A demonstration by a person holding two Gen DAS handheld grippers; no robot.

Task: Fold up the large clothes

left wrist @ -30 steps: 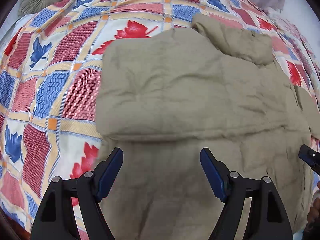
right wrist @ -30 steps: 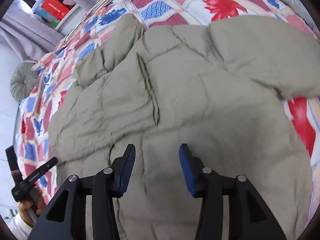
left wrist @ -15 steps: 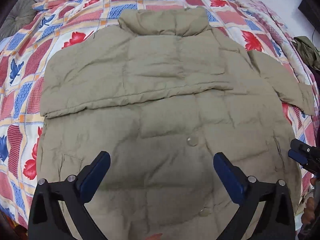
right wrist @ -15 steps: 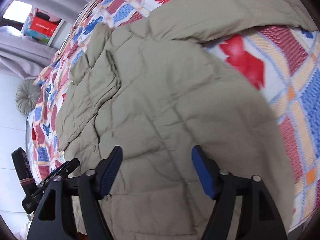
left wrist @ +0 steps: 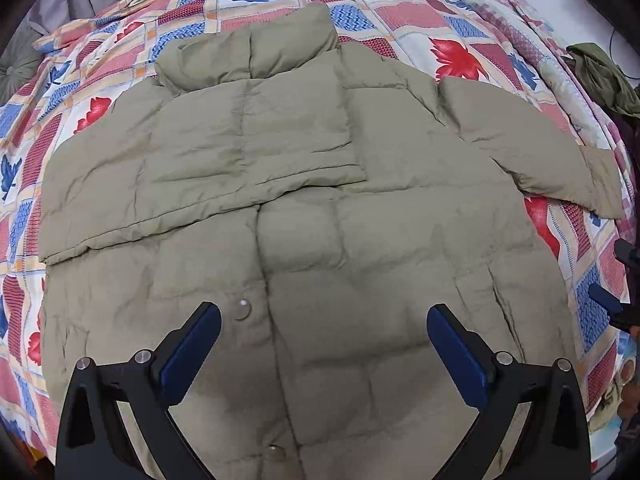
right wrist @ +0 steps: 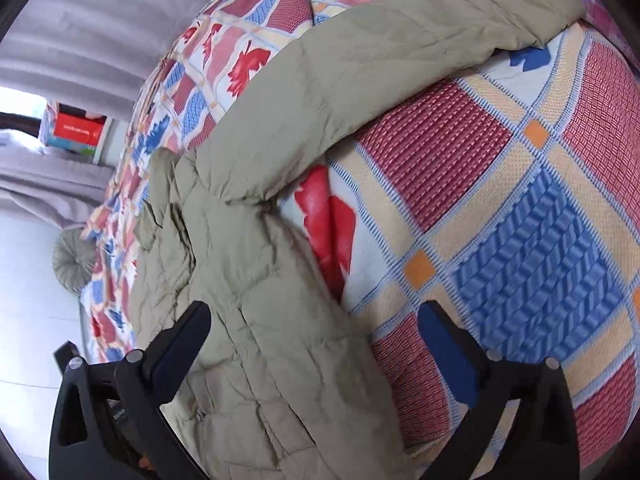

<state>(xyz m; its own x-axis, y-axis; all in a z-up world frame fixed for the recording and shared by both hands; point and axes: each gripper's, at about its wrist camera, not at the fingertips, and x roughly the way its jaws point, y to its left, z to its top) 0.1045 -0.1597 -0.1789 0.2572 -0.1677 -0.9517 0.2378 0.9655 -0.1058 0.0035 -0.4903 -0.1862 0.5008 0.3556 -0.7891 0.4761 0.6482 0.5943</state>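
Note:
A khaki puffer jacket (left wrist: 312,208) lies front up on the patterned bedspread (left wrist: 452,20), collar at the far end. Its left sleeve is folded across the chest; its right sleeve (left wrist: 532,152) sticks out to the right. My left gripper (left wrist: 324,340) is open and empty, above the jacket's lower front near a snap button (left wrist: 242,309). My right gripper (right wrist: 316,340) is open and empty, over the jacket's right edge (right wrist: 280,320), with the outstretched sleeve (right wrist: 400,40) ahead. The right gripper's tip also shows at the right edge of the left wrist view (left wrist: 608,300).
A dark green garment (left wrist: 604,76) lies at the bed's far right. A round grey cushion (right wrist: 74,260) sits at the bed's far left corner. Grey curtains (right wrist: 100,20) and a shelf with a red box (right wrist: 78,130) stand beyond the bed.
My left gripper has drawn back and swung right to centre on the jacket's front, and opened wider. My right gripper has swung right to the jacket's right edge and opened wider.

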